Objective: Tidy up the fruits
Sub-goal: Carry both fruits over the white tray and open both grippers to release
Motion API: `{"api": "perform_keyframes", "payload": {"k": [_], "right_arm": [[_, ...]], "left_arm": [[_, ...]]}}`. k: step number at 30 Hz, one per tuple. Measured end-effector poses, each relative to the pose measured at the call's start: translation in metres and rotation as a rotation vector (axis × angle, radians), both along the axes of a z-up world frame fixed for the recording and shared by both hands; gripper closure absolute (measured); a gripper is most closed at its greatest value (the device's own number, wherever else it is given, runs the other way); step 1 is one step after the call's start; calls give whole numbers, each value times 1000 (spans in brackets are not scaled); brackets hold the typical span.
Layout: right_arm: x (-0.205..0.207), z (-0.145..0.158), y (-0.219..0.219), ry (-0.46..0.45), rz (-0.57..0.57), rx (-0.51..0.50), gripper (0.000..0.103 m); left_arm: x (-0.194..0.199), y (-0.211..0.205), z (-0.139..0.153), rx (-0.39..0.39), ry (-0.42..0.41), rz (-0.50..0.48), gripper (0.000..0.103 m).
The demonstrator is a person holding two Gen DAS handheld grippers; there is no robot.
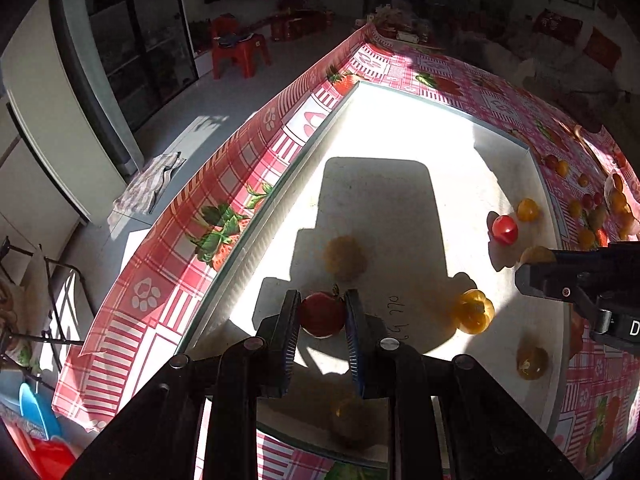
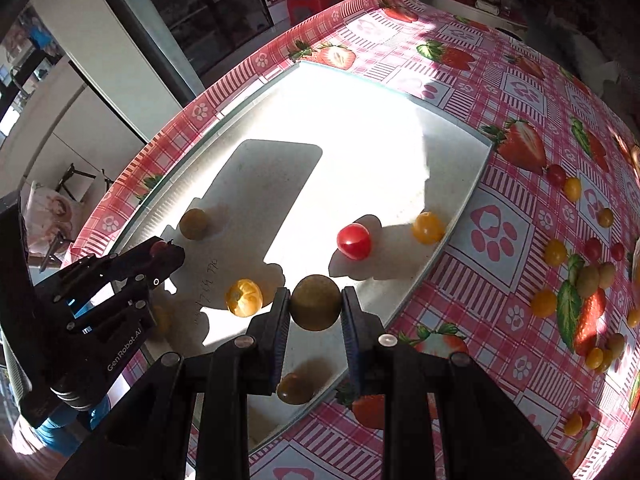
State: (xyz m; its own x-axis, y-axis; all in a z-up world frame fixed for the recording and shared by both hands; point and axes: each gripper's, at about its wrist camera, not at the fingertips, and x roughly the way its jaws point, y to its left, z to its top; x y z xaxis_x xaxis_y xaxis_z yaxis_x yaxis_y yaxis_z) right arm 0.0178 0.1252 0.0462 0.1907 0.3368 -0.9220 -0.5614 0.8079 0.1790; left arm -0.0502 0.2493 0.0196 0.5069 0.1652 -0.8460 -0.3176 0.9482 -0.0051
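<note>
My left gripper (image 1: 323, 314) is shut on a red tomato (image 1: 322, 315) just above the white board (image 1: 384, 128). My right gripper (image 2: 315, 307) is shut on a yellow-green round fruit (image 2: 316, 302) over the board's near right part. The left gripper also shows in the right wrist view (image 2: 164, 250), the right gripper in the left wrist view (image 1: 536, 264). On the board lie a red cherry tomato (image 2: 353, 241), a yellow ribbed tomato (image 2: 244, 297), an orange one (image 2: 427, 227), a dull yellow one (image 2: 194, 223) and another (image 2: 295, 388).
The board lies on a pink checked tablecloth (image 2: 500, 92) with printed strawberries. Several small red, yellow and green fruits (image 2: 576, 276) are scattered on the cloth at the right. The table edge (image 1: 192, 184) drops to the floor at the left; a red stool (image 1: 240, 50) stands beyond.
</note>
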Motion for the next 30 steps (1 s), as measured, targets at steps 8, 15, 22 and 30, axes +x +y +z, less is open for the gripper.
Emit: {"api": "perform_keyframes", "payload": {"k": [8,15,22,30], "right_arm": [[6,-20,11,26,5,-41,75],[4,-23,15,19,31,-66,73],[-3,-20,10,17,30,-60,70],[-7,8,5,-51,5,15,23]], "left_arm": [[3,-4,-3,32,9,-16,79],[1,-5,-3,26,12,-20,79],[-1,-8,-2,31,13,-22,79],[-8,-2,5,29,-27,3,22]]}}
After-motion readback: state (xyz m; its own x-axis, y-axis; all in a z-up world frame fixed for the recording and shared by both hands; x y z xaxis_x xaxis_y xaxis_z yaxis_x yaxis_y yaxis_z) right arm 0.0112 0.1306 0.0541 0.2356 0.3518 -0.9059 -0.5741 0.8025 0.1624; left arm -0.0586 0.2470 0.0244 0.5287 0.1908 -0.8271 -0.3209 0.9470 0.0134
